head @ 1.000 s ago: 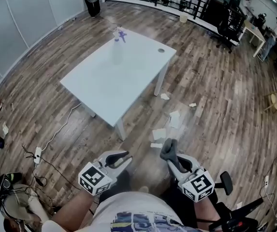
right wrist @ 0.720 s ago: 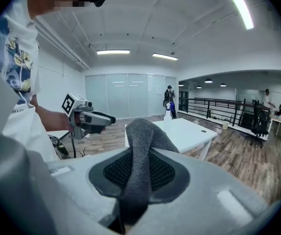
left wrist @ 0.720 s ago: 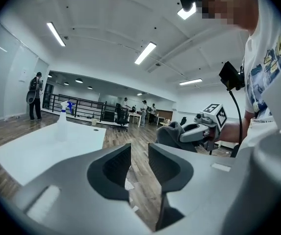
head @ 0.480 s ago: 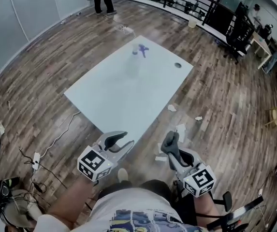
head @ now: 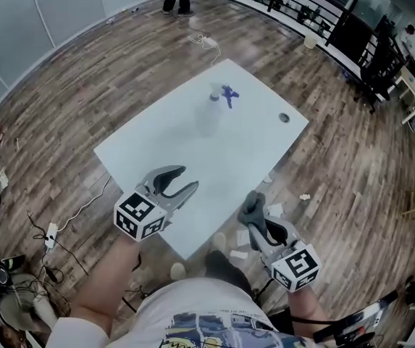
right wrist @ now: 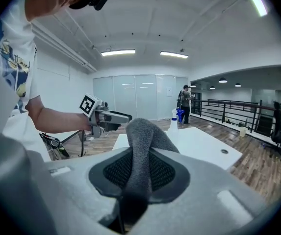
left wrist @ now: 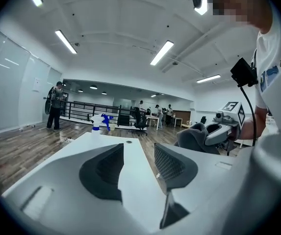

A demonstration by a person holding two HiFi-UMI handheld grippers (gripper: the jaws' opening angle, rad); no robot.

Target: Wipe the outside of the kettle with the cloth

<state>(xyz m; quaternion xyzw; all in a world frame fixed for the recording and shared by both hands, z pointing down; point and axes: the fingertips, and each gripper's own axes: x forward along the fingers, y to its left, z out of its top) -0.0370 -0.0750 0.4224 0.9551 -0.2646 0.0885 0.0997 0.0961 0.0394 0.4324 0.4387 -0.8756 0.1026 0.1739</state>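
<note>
Over the white table's (head: 165,145) near corner, at 8 o'clock in the head view, the left gripper (head: 187,178) hangs with its jaws opening and nothing between them. Bare tabletop runs to the spray bottle (head: 218,100) at 12, and wood floor (head: 62,122) lies open round every edge. At 5 o'clock, just past the right edge, the right gripper (head: 258,223) clamps a grey cloth (right wrist: 144,133). The cloth is thick and folded, perhaps fleece. Only that gripper's own view shows the mesh pads pinching it.

white table (head: 171,162) carries spray bottle (head: 214,103); paper scraps (head: 274,209) on wood floor (head: 337,158)
</note>
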